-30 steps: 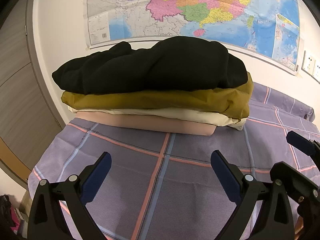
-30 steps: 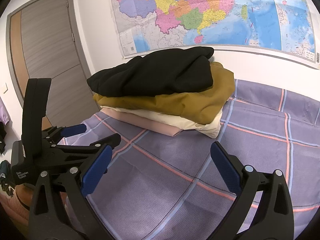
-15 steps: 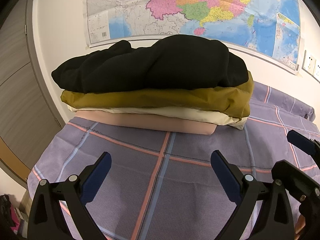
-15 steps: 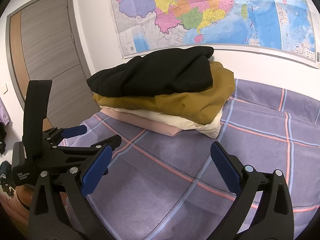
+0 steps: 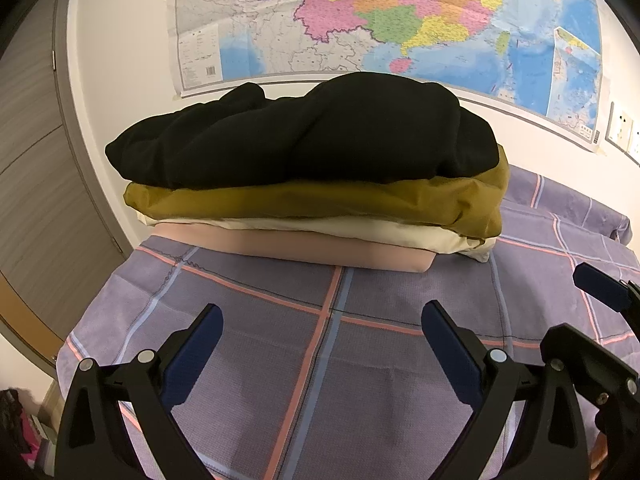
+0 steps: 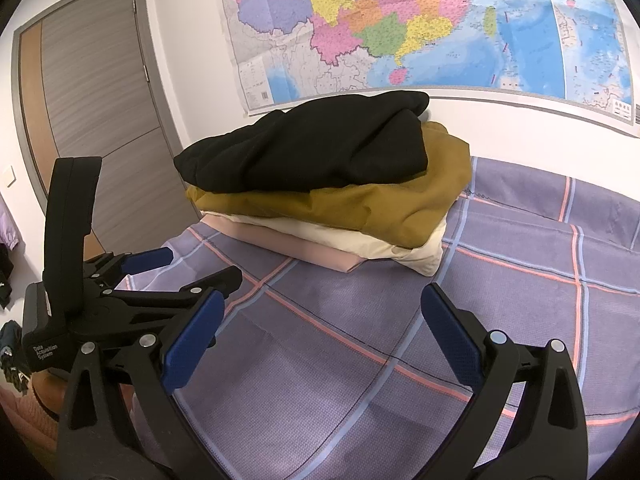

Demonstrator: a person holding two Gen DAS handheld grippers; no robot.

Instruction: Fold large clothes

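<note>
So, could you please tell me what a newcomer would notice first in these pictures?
Probably the stack of folded clothes at the far end of the purple checked bedspread, with a bulky black garment on top. Behind it, a colourful wall map fills the wall. Both the left hand-held gripper and the right hand-held gripper hover open and empty.

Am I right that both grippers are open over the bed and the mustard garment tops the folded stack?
Not quite. The black garment tops the stack; the mustard garment lies directly beneath it, as the left wrist view shows. The left gripper and right gripper are indeed open over the bed.
</note>
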